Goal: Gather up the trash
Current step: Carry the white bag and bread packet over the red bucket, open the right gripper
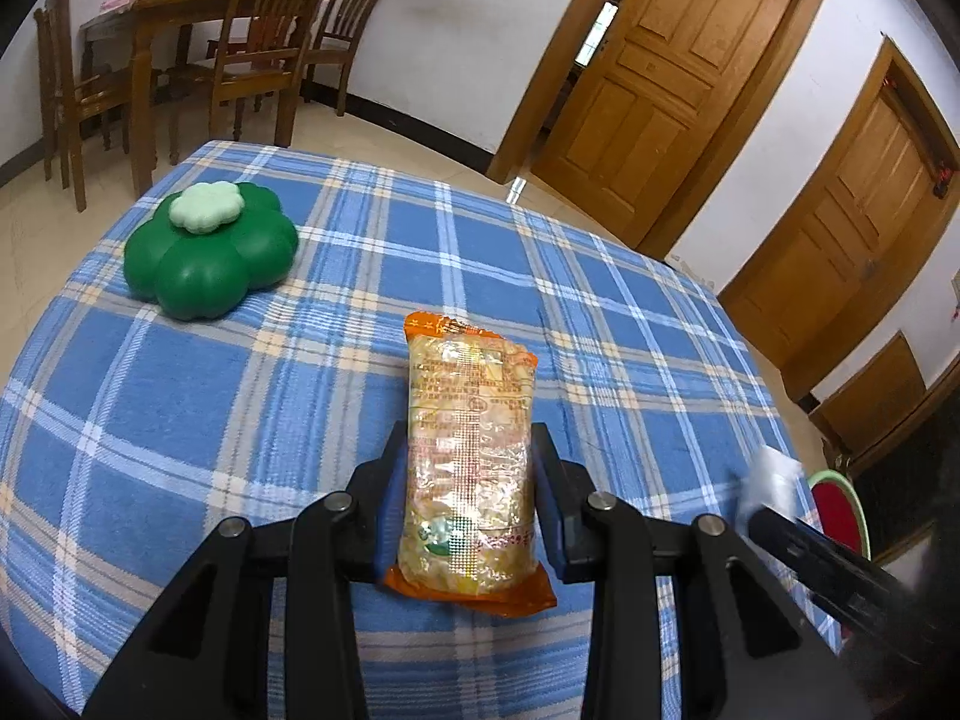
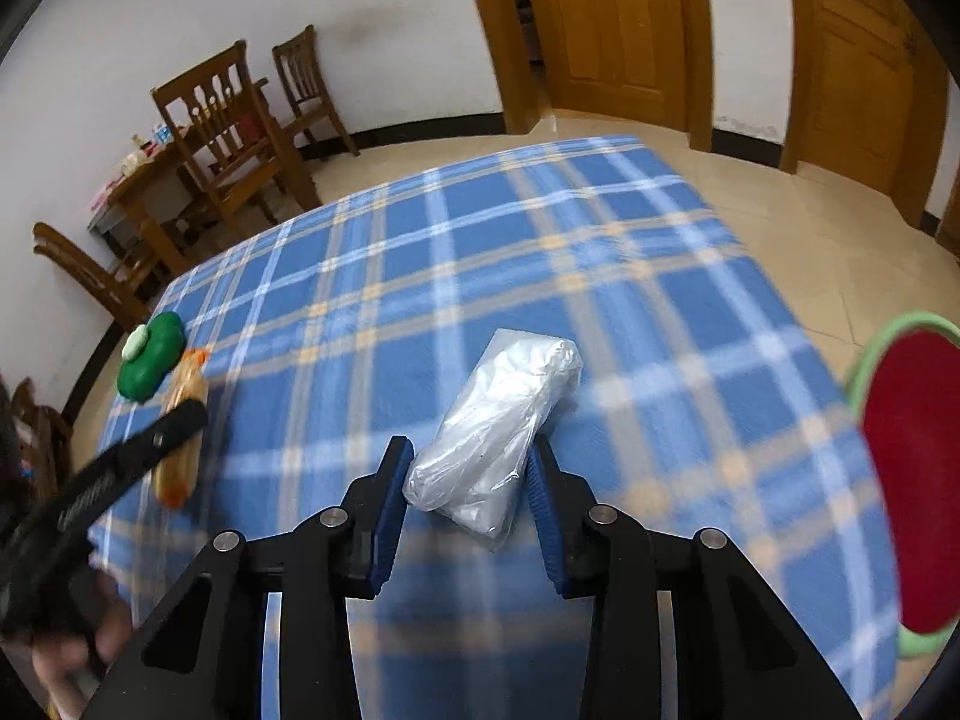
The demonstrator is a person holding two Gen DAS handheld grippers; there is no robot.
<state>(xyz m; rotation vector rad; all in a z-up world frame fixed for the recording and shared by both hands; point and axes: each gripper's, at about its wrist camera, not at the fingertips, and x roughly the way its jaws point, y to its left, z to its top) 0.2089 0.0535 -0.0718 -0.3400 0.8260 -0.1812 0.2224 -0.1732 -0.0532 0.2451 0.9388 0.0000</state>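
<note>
My left gripper (image 1: 468, 450) is shut on an orange-edged clear snack wrapper (image 1: 468, 456) and holds it above the blue plaid tablecloth (image 1: 270, 372). The wrapper also shows in the right wrist view (image 2: 180, 420), with the left gripper's finger over it. My right gripper (image 2: 471, 468) is shut on a crumpled clear plastic bag (image 2: 498, 426), which also shows blurred in the left wrist view (image 1: 771, 480). A red bin with a green rim (image 2: 918, 480) stands beside the table at the right, also seen in the left wrist view (image 1: 840, 510).
A green flower-shaped lidded box (image 1: 210, 249) sits on the table's far left, also in the right wrist view (image 2: 150, 360). Wooden chairs (image 1: 264, 54) and a dining table (image 1: 150, 18) stand behind. Wooden doors (image 1: 654, 78) line the wall.
</note>
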